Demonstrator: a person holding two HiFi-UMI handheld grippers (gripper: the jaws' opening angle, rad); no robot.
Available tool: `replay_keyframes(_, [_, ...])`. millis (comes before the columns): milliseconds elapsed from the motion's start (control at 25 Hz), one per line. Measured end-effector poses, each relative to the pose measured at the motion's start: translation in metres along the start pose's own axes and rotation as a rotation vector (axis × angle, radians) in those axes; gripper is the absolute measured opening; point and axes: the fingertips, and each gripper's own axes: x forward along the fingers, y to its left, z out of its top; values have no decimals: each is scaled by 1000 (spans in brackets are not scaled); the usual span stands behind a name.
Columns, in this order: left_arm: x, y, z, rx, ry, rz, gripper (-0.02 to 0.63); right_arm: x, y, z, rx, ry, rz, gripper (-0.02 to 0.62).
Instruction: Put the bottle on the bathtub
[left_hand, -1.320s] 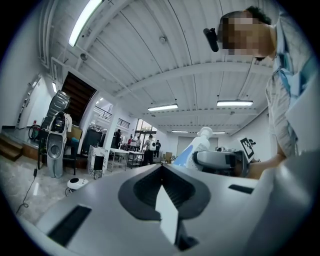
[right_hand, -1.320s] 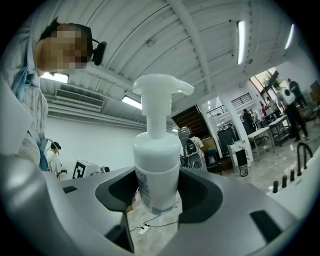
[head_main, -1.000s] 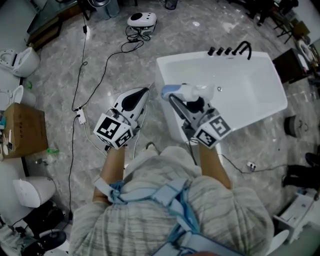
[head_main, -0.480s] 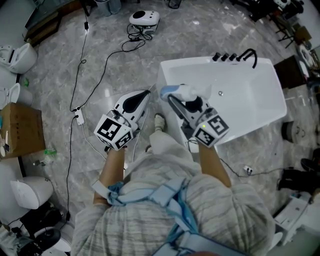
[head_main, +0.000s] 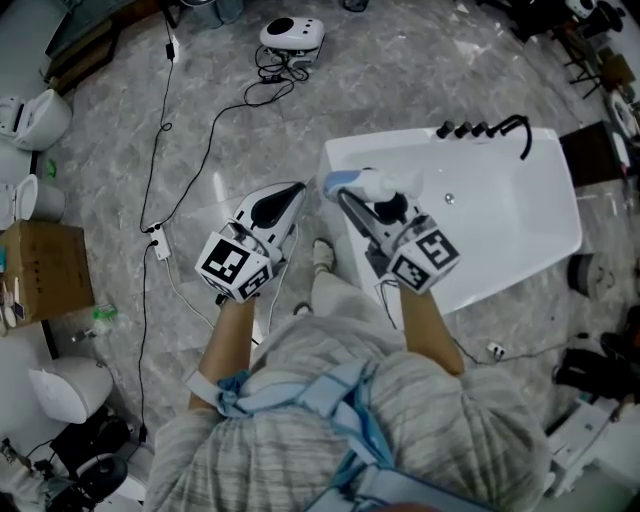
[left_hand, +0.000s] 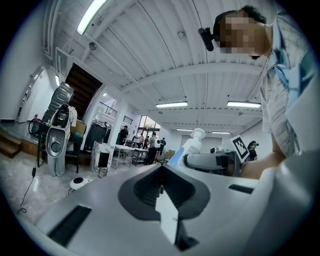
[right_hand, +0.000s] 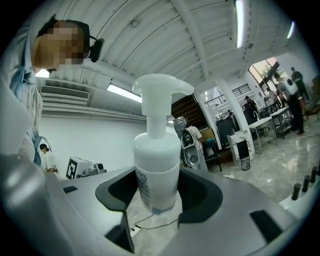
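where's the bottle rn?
Head view, centre: the bottle is clamped in the right tongs, over the bathtub's left rim.

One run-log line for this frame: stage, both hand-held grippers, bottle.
stage: pre-placement | right hand-held gripper: shut on bottle | left hand-held gripper: shut, empty | bottle: airborne at edge of bathtub, not yet placed
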Motion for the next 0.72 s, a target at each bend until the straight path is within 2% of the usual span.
replay_keyframes(360, [91, 64, -23, 3, 60, -45, 3, 61, -101, -12, -3, 55, -48, 247])
replay_keyframes(720, [145, 96, -62, -27, 131, -79, 3, 85, -161, -43, 26, 114, -85, 247])
